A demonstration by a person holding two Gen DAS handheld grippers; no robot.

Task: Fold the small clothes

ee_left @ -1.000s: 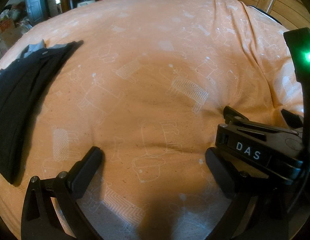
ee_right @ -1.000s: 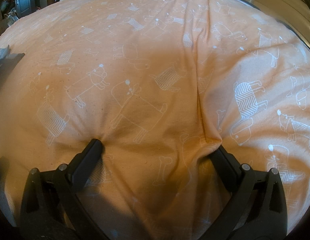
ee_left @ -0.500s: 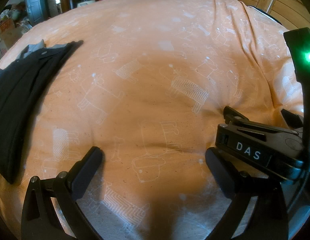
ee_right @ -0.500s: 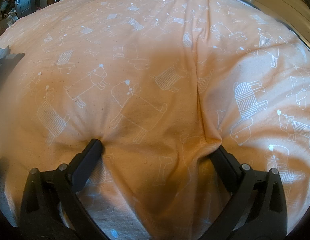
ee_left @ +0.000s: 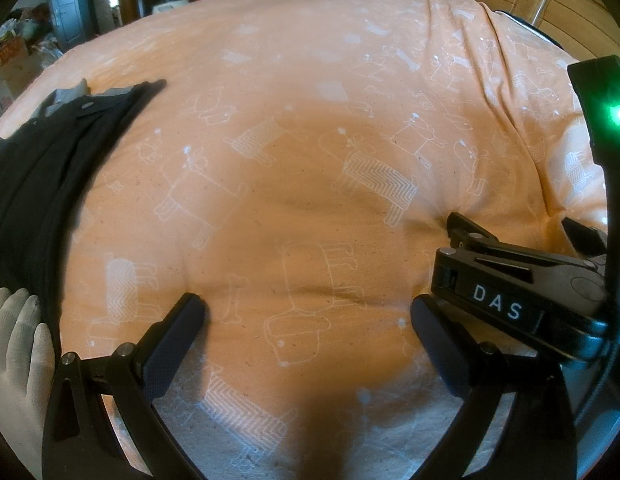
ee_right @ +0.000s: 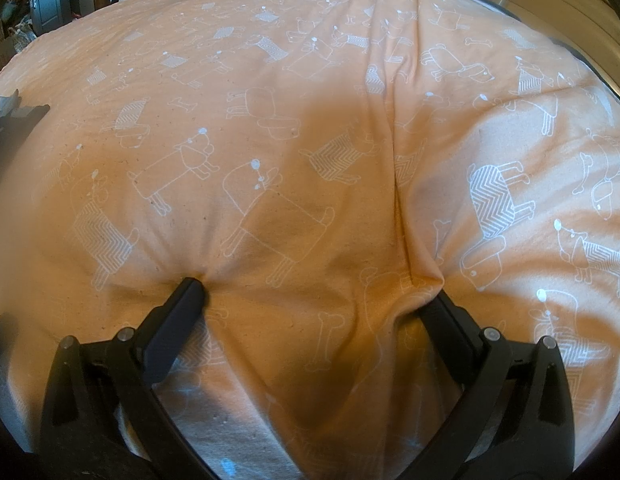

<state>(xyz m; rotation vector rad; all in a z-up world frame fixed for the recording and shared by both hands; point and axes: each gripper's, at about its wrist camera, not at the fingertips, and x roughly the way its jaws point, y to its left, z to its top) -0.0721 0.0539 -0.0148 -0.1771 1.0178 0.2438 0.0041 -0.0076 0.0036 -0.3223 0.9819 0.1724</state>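
A white-gloved hand (ee_left: 18,364) has come into the left wrist view at its lower left edge, touching the near end of the black garment (ee_left: 42,184); half a second ago that corner showed only cloth and bedding. Nothing else has shifted. The garment lies on the orange dog-print bedspread (ee_left: 310,160), well to the left of the left gripper (ee_left: 306,316), whose jaws stand wide with nothing between them, tips on the bedspread. Only the left view shows the hand, most of the garment, and the right gripper's body just right of the left one. The right wrist view shows the right gripper (ee_right: 316,292) spread wide, fingertips pressed into a bedspread crease, the garment (ee_right: 12,118) only a sliver at far left.
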